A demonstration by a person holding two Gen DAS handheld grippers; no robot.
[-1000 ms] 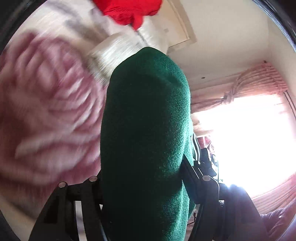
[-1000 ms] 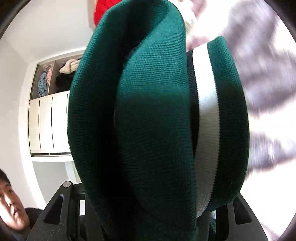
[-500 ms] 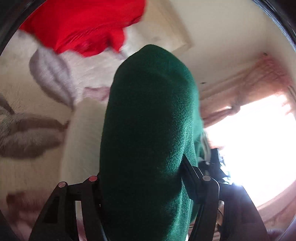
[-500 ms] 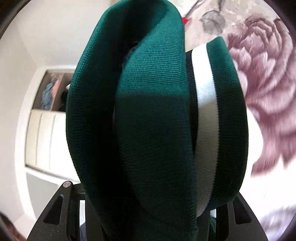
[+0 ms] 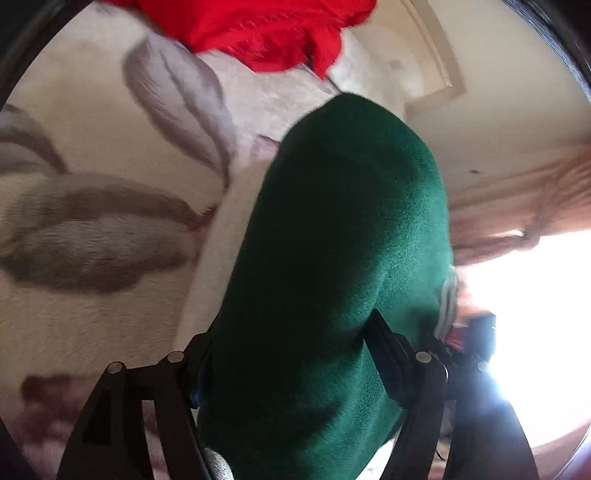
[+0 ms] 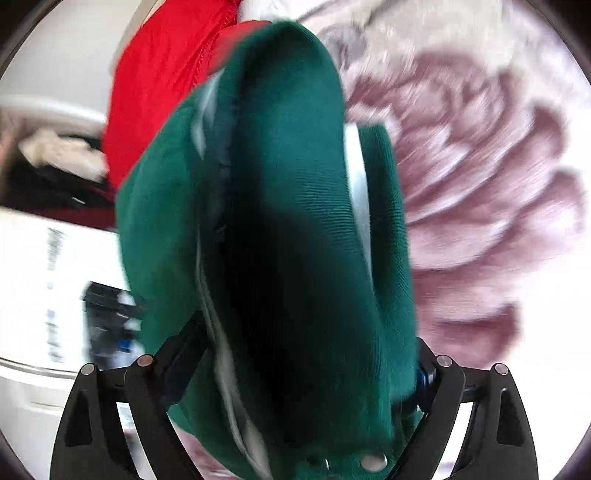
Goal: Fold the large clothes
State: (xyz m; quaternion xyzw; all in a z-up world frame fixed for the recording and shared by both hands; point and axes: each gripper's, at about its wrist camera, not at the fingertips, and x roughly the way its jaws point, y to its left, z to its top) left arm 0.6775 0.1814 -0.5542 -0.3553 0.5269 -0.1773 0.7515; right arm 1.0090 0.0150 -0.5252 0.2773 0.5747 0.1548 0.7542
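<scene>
A dark green garment (image 5: 332, 288) with a white stripe fills the middle of both views. My left gripper (image 5: 295, 369) is shut on a bunched fold of it, held up above the flowered blanket (image 5: 92, 229). My right gripper (image 6: 303, 376) is shut on another bunch of the same green garment (image 6: 288, 221), where the white stripe (image 6: 356, 184) and ribbed band show. The cloth hides the fingertips of both grippers.
A red garment (image 5: 266, 33) lies on the blanket at the top of the left view and also shows in the right wrist view (image 6: 159, 85). The blanket's large pink rose (image 6: 480, 166) is at the right. White cupboards (image 6: 44, 266) and a bright curtained window (image 5: 535, 295) are behind.
Both grippers have swung with the green garment: the red garment and the blanket have come closer in both views, and the right view has turned away from the cupboards toward the blanket.
</scene>
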